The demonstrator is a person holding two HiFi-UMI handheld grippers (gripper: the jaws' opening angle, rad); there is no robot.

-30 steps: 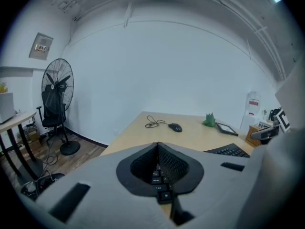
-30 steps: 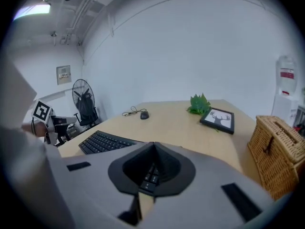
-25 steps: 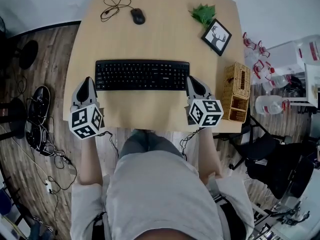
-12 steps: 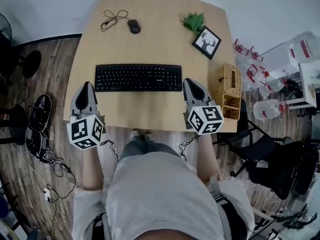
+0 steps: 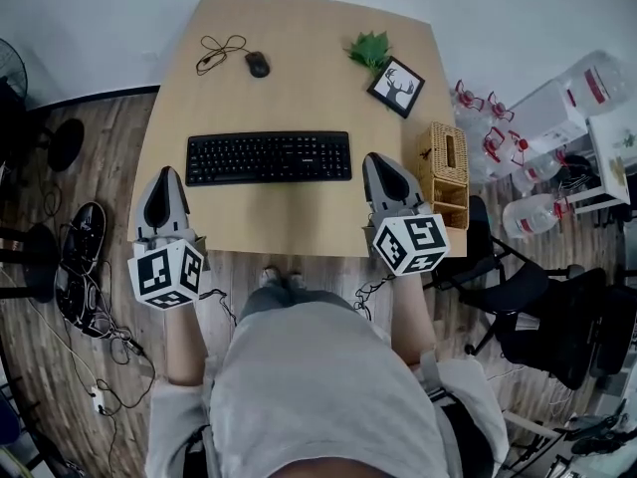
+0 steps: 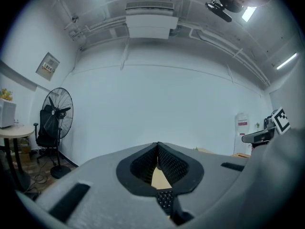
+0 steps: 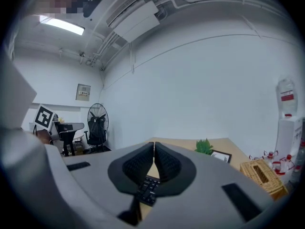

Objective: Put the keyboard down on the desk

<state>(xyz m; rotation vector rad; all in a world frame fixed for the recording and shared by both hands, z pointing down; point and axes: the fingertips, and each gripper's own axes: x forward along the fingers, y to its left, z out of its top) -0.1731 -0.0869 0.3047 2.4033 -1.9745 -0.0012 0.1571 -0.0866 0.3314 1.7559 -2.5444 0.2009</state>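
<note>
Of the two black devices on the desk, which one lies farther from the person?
The small mouse, near the far edge beside a tangled cable; the wide keyboard lies closer, across the desk's middle.

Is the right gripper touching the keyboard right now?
Apart. Head view shows a strip of bare desk between the keyboard and the right gripper.

Each gripper view shows only a few keys of the keyboard (image 7: 147, 190); the left claw (image 6: 157, 145) and right claw (image 7: 154, 144) hide the rest.
</note>
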